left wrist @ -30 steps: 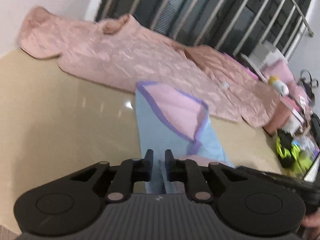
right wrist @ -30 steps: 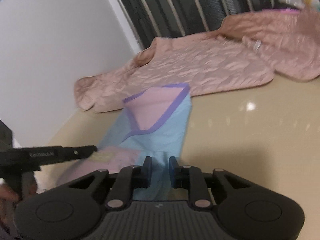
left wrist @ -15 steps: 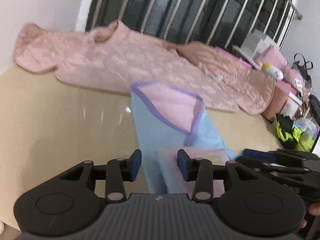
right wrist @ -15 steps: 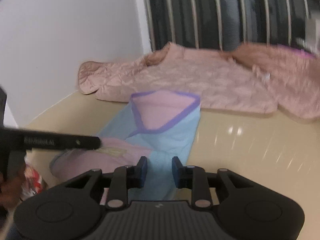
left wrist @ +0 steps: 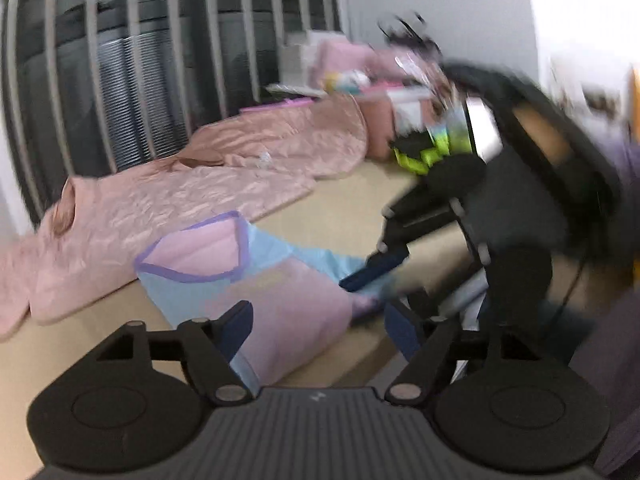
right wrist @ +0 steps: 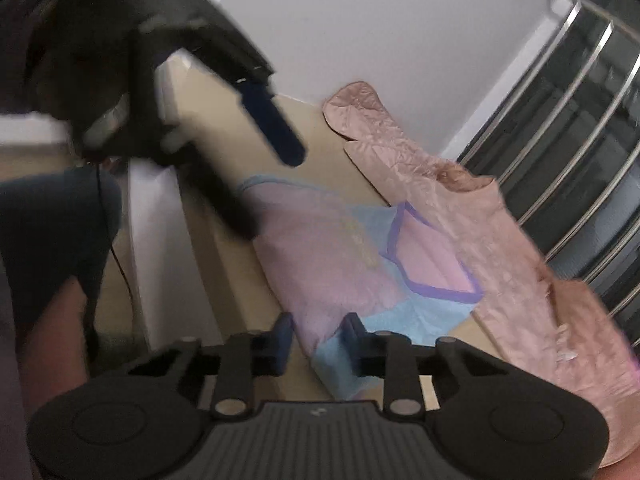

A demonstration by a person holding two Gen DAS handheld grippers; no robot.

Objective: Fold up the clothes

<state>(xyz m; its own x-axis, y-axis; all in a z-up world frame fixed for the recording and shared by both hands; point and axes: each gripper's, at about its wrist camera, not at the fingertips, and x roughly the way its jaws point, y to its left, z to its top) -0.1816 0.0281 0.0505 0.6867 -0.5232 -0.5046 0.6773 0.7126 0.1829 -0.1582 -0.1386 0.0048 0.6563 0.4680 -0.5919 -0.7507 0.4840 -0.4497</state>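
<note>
Pink and blue cloth, our folded garment (left wrist: 256, 280), lies on the beige table (left wrist: 80, 344) near the front edge, its long axis running from that edge toward the quilted pink jacket (left wrist: 192, 192) at the far side by the window bars (left wrist: 120, 60). Our left gripper (left wrist: 316, 330) has just been opening; its fingers stand wide, straddling the near pink corner without pressing it. Our right gripper (right wrist: 316, 338) has just been closing; its fingers are narrow around the near blue-pink edge, though blur keeps us from telling whether they pinch it. We judge the right hand nearer to a hold, so the next fold likely turns on that end. Only the left view shows the clutter (left wrist: 432, 148) at the far right; only the right view shows the garment's purple-trimmed panel (right wrist: 432, 264) lying against the jacket.
</note>
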